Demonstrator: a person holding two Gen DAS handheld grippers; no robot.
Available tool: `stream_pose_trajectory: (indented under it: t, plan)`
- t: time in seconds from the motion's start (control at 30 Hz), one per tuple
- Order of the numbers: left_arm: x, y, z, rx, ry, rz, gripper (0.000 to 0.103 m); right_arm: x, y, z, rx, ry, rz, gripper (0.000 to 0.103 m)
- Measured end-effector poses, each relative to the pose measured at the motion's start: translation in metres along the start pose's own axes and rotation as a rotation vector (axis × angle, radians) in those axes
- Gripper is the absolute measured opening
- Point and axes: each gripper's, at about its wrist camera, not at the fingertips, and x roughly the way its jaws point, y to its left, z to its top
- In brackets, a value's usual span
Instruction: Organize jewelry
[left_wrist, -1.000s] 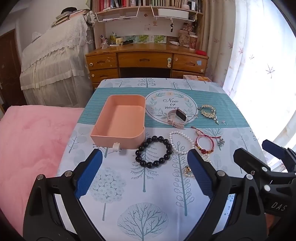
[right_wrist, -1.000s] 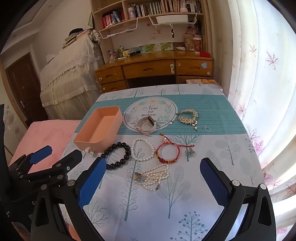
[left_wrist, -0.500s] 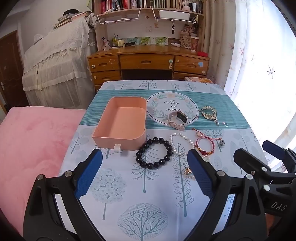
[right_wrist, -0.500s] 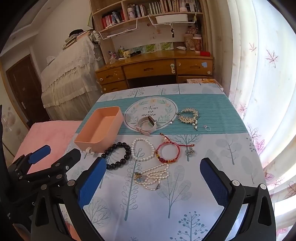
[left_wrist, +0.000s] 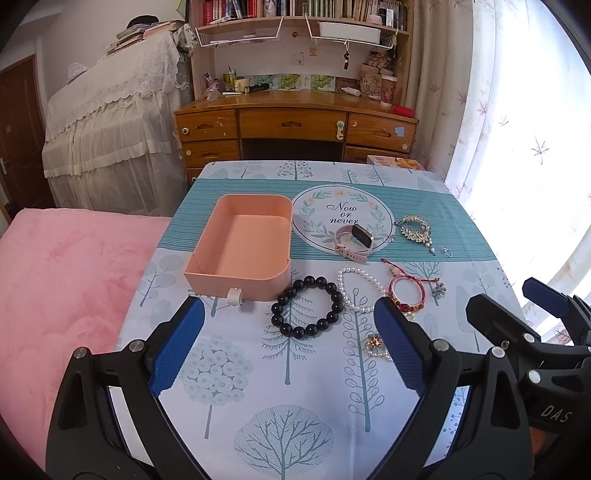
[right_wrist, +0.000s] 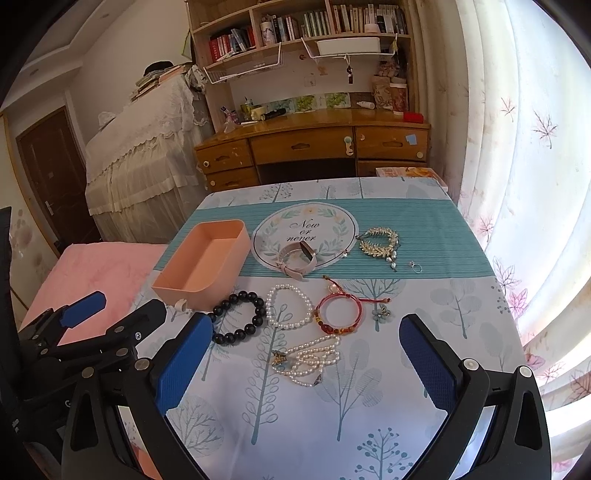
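Your left gripper (left_wrist: 288, 347) and right gripper (right_wrist: 306, 362) both gape wide, holding nothing, above the surface (right_wrist: 461, 295); bracelets lie beside the pink box (left_wrist: 243, 247), black bead bracelet (left_wrist: 306, 312) nearest.

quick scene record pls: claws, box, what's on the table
left claw: open, holds nothing
right claw: open, holds nothing
box: pink, no jewelry inside
beside the box: black bead bracelet, pearl bracelet, red bracelet
nearest right claw: pearl necklace
on round print: watch
far right: gold bracelet, ring
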Motion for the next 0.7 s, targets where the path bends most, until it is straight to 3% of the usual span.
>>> stream_pose_trajectory:
  t: [0.7]
  plan:
    - [-0.0076,0.0068,-0.0067,-0.01,-0.012,0.008,0.092,-0.0057,0.0029,0.0012,0.002,0.0,0.003,0.103]
